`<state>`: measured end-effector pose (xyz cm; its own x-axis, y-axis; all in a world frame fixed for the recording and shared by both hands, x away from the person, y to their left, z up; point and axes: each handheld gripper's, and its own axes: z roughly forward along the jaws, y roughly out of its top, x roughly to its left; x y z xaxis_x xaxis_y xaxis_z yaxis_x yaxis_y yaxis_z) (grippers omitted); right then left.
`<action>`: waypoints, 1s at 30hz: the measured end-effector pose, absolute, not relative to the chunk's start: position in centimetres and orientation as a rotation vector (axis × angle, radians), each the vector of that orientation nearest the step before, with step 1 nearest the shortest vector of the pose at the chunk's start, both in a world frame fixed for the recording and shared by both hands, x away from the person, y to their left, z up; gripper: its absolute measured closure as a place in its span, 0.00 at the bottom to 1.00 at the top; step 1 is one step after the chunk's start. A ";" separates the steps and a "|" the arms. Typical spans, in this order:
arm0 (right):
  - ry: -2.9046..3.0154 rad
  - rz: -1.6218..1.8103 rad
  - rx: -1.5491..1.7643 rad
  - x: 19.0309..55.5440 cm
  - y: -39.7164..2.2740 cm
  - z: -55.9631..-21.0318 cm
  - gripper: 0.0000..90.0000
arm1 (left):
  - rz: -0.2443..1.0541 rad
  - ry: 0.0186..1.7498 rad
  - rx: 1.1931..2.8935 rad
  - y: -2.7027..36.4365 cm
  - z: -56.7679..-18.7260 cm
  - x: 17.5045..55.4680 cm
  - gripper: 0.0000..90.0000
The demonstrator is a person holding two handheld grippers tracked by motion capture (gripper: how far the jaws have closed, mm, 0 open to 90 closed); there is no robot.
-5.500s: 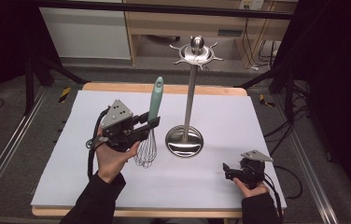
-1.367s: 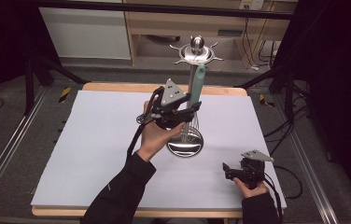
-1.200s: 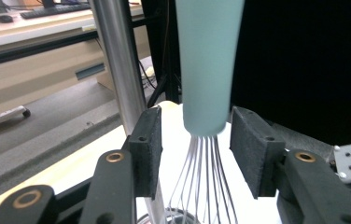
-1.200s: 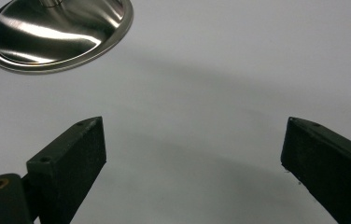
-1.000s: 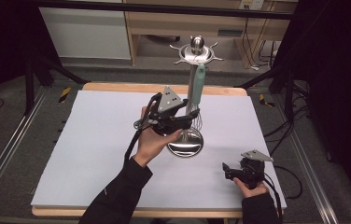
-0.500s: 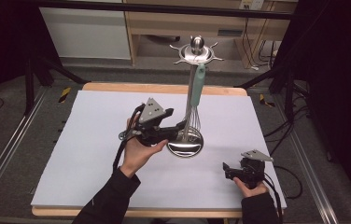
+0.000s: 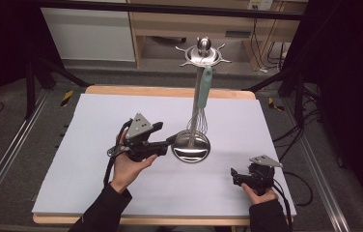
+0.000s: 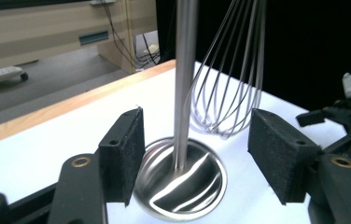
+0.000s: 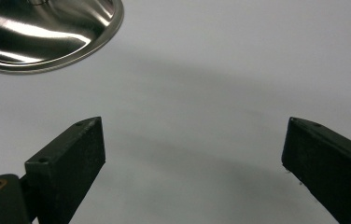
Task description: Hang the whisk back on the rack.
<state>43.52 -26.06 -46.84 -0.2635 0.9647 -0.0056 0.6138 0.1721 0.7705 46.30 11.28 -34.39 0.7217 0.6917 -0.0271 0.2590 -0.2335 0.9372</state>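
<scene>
Left gripper: the left gripper (image 7: 170, 140) sits low over the table (image 7: 97, 121), just left of the stand's base; its jaws have just been opening and now stand apart with nothing pressed between the pads (image 8: 127, 154)
Right gripper: the right gripper (image 7: 233, 177) rests near the table's front right corner, jaws spread wide over bare white surface, holding nothing
Whisk, place: the whisk (image 7: 202, 104) hangs from the top ring of the stand (image 7: 198, 92), handle up, wire loops down beside the pole and clear of the base (image 7: 190, 147)
Whisk, handling: judged light; the teal handle (image 7: 204, 87) looks stiff and gives the surest hold, while the wires (image 8: 229, 70) are springy, thin and likely to slip or bend under the pads
Where to take hold: the handle's middle, squarely across it, so the hanging end can be lifted off its hook without swinging
Stand, handling: polished metal, probably slippery; the broad base looks heavy enough to stay put
High view adds: the hook ring, the handle and both hands at once
Left gripper view adds: the pole (image 8: 183, 84) rising between the open jaws with the wires just behind it
Right gripper view adds: the base's rim (image 9: 47, 35) close up, well apart from that gripper's pads (image 9: 66, 158)
</scene>
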 end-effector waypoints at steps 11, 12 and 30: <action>1.936 0.914 1.492 43.5 -26.2 -46.8 0.07 | 0.479 0.811 1.822 14.0 -37.6 46.1 0.38; 1.934 0.912 1.494 43.4 -26.2 -46.8 0.07 | 0.479 0.811 1.822 14.0 -37.6 46.1 0.38; 1.923 0.845 1.492 43.5 -26.3 -47.1 0.07 | 0.491 1.026 1.857 20.1 -43.4 45.8 0.37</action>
